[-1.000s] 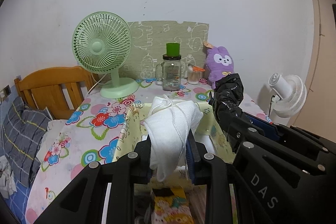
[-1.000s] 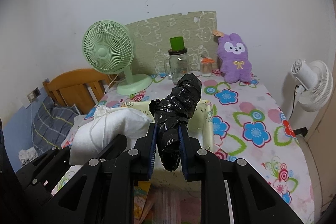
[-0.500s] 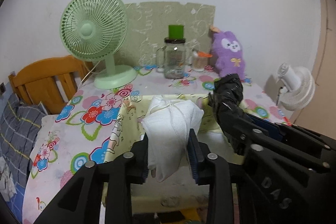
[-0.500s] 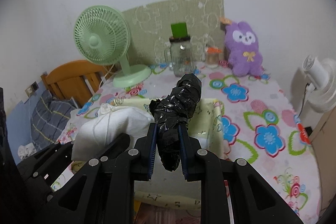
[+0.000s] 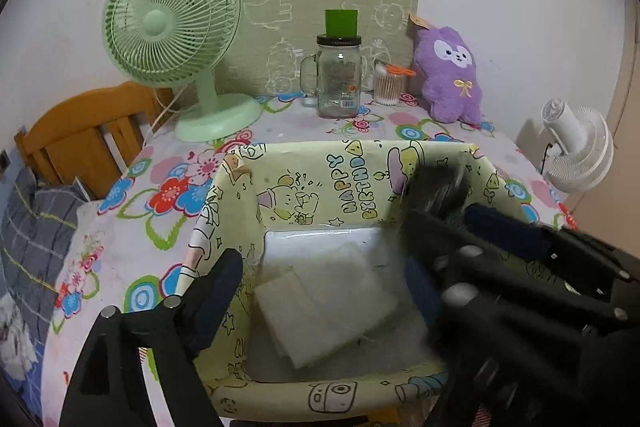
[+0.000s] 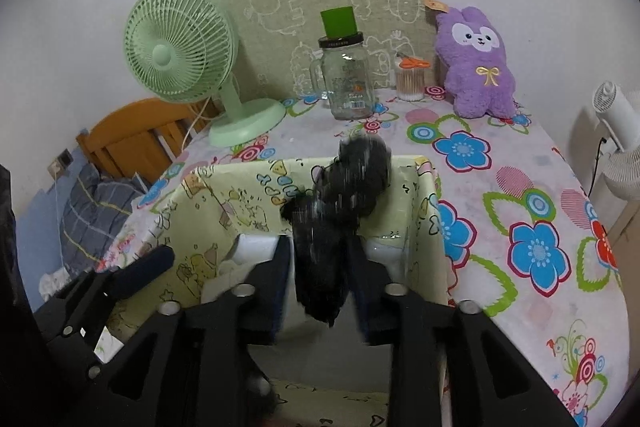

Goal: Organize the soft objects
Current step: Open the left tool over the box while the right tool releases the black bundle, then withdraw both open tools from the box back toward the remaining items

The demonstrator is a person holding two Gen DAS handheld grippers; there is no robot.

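A yellow cartoon-print box [image 5: 352, 183] stands on the flowered tablecloth. A white cloth bundle [image 5: 332, 303] lies blurred on the box's floor. My left gripper [image 5: 320, 271] hovers over it, its jaws opening wide and touching nothing. In the right wrist view my right gripper [image 6: 320, 263] is above the box [image 6: 224, 203], its jaws opening. A black plastic-wrapped bundle [image 6: 340, 199] hangs blurred between its pads, which stand slightly off it. The left wrist view shows that black bundle [image 5: 436, 187] at the box's right wall.
At the back of the table stand a green desk fan [image 5: 172, 27], a glass jar with a green lid [image 5: 338, 75], a cotton swab pot [image 5: 387, 87] and a purple plush toy [image 5: 450, 75]. A white fan [image 5: 580, 151] is at the right, a wooden bed frame [image 5: 80, 135] at the left.
Both grippers came down over the box. The left one opened and the white bundle dropped into the box. The right jaws parted from the black bundle, which is slipping down.
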